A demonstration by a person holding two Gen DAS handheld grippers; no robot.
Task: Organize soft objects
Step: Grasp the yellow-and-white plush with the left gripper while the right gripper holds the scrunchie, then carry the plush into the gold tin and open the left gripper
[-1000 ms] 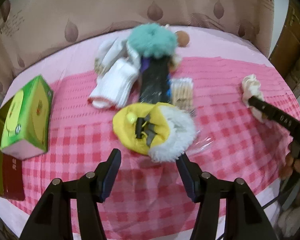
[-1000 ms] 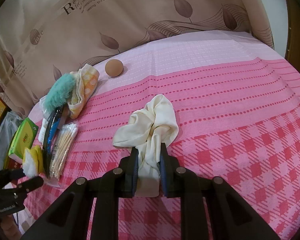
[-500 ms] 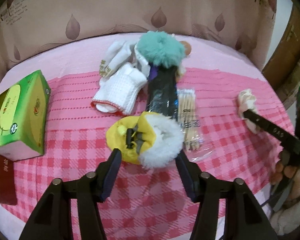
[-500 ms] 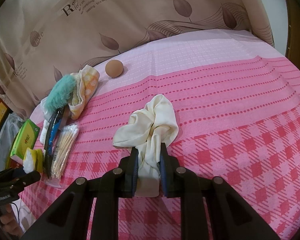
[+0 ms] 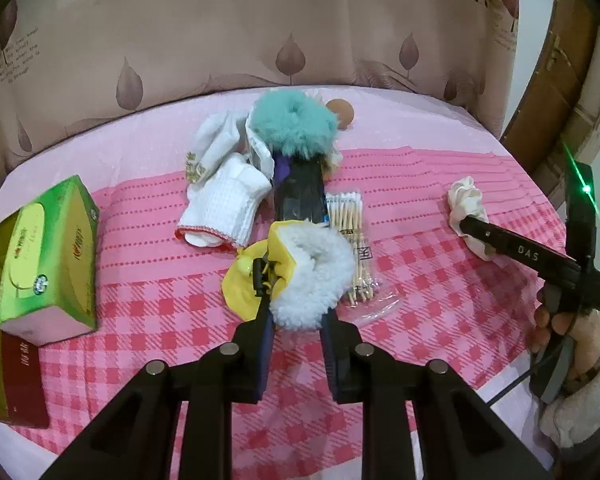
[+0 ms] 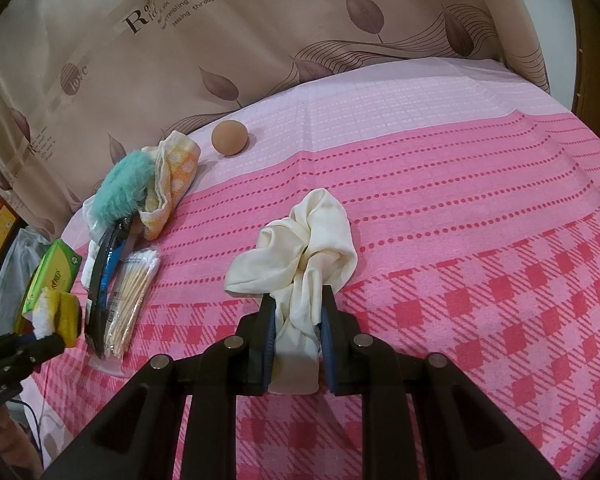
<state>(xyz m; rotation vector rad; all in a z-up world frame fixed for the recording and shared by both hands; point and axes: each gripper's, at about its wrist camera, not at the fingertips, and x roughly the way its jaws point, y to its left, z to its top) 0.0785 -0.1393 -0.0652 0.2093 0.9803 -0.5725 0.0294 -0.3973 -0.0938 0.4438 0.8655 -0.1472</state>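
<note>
My left gripper is shut on a yellow plush item with a white fleece cuff, on the pink checked cloth. It also shows in the right wrist view. My right gripper is shut on a crumpled cream cloth; that cloth also shows at the right of the left wrist view. Behind the plush lie a white knit sock, a teal fluffy scrunchie and an orange checked cloth.
A green tissue box stands at the left, with a dark red box by it. A black flat item, a pack of cotton swabs and a brown egg lie mid-table. A leaf-patterned curtain hangs behind.
My left gripper has closed in on the yellow plush item and shut on it. My right gripper stays shut on the cream cloth.
</note>
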